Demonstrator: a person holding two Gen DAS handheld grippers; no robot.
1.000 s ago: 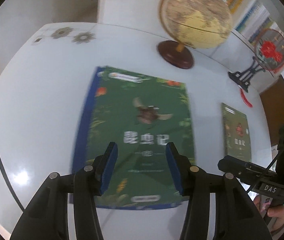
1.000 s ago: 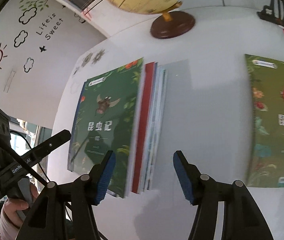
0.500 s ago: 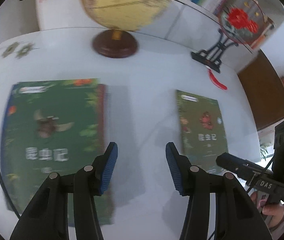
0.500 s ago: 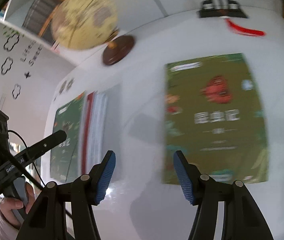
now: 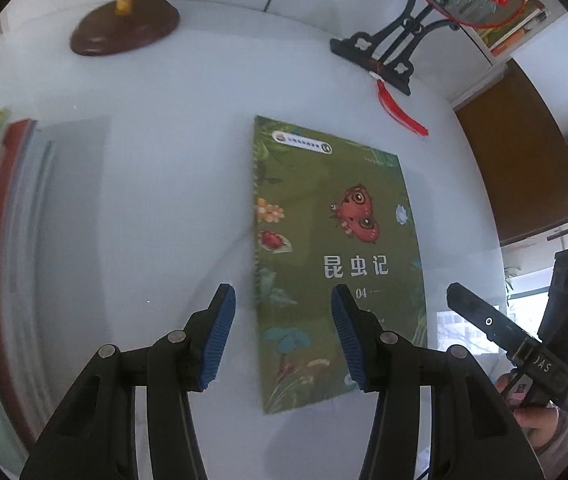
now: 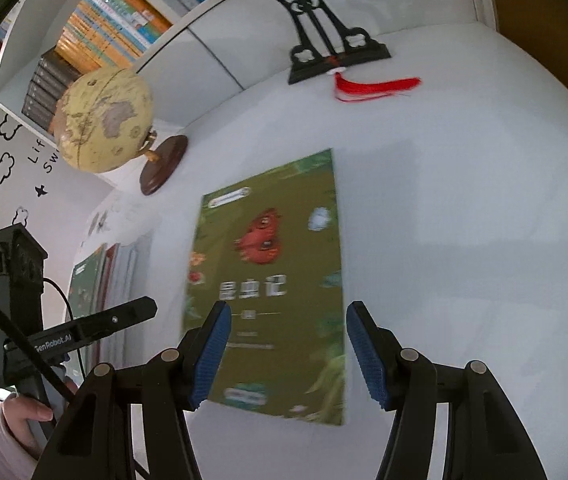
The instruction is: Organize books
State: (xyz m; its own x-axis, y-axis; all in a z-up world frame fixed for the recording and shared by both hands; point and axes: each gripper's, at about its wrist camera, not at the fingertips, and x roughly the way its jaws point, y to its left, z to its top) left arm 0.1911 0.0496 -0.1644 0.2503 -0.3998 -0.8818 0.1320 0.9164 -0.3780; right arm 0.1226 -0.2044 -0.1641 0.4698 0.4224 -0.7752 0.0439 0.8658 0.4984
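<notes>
A thin green book (image 5: 335, 248) with a red moth on its cover lies flat and alone on the white table (image 5: 164, 184). My left gripper (image 5: 282, 336) hovers open above the book's near left edge, nothing between its blue pads. My right gripper (image 6: 285, 354) hangs open over the near half of the same green book (image 6: 272, 292), not touching it. A stack of books (image 5: 0, 264) with a green cover on top lies at the left edge of the left wrist view. That stack (image 6: 100, 280) shows small at the left in the right wrist view.
A globe (image 6: 104, 120) on a brown base (image 5: 124, 28) stands at the back left. A black fan stand (image 5: 383, 52) with a red tassel (image 5: 399, 108) stands at the back right. Filled bookshelves (image 6: 96, 28) line the wall behind. A hand (image 5: 539, 416) holds the other gripper.
Both grippers have swung rightward from the stack of books to above the single green moth book. Their jaws kept the same width.
</notes>
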